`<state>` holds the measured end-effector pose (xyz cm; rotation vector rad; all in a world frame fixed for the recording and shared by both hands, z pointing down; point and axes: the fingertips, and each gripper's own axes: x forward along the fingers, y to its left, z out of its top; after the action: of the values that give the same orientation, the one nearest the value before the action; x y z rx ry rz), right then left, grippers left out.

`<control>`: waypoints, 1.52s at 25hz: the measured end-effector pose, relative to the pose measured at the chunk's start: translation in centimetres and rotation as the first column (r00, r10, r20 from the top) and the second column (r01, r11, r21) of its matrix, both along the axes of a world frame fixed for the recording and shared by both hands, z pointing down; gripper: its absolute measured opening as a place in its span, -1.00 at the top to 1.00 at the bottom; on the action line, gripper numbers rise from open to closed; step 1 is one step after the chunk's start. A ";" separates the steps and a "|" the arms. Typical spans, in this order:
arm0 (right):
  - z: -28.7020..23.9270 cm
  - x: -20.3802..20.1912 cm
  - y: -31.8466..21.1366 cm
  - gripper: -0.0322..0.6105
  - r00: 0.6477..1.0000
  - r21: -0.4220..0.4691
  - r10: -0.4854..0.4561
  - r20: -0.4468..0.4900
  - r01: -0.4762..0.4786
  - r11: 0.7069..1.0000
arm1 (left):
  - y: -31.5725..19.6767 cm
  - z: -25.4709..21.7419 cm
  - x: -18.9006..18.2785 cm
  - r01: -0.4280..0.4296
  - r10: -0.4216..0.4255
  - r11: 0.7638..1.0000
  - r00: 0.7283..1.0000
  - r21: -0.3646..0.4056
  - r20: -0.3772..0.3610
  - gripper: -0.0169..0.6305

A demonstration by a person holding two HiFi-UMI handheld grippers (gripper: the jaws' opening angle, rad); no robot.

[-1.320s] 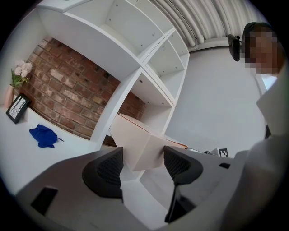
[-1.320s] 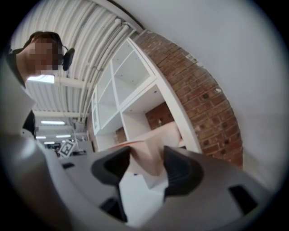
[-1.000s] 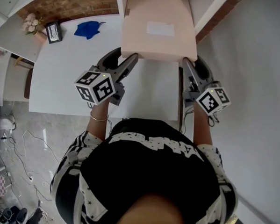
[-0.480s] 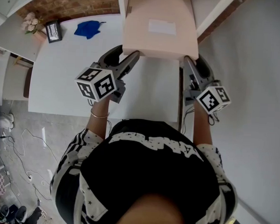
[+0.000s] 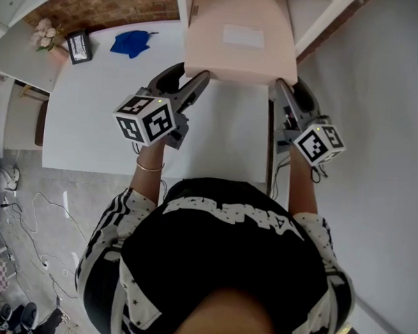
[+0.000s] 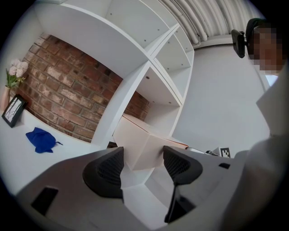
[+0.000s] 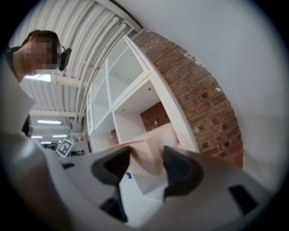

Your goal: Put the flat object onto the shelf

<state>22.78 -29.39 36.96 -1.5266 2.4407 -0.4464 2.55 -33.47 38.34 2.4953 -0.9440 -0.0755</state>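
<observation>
Left gripper (image 6: 142,159) and right gripper (image 7: 147,165) each clamp a box (image 5: 240,39) corner at the shelf (image 6: 135,85); blue cloth (image 5: 131,43) lies well apart.

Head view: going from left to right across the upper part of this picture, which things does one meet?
flowers → frame → blue cloth → box
</observation>
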 end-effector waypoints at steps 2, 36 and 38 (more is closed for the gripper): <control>-0.1 -0.1 -0.2 0.12 1.000 -0.002 0.004 -0.002 -0.004 1.000 | -0.3 -0.1 -0.1 -0.001 0.001 1.000 1.000 -0.002 0.000 0.03; -0.1 0.6 -4.8 0.13 0.998 -0.006 0.059 0.005 -0.059 0.998 | -5.0 -0.1 0.5 0.007 -0.007 1.000 1.000 -0.010 0.022 0.05; 0.1 0.7 -4.9 0.13 0.998 -0.012 0.062 0.010 -0.061 0.998 | -5.1 -0.1 0.5 0.009 -0.009 1.000 1.000 -0.008 0.023 0.05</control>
<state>23.45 -34.31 37.07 -1.5953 2.3804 -0.4565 3.09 -38.60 38.26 2.4895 -0.9629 -0.0457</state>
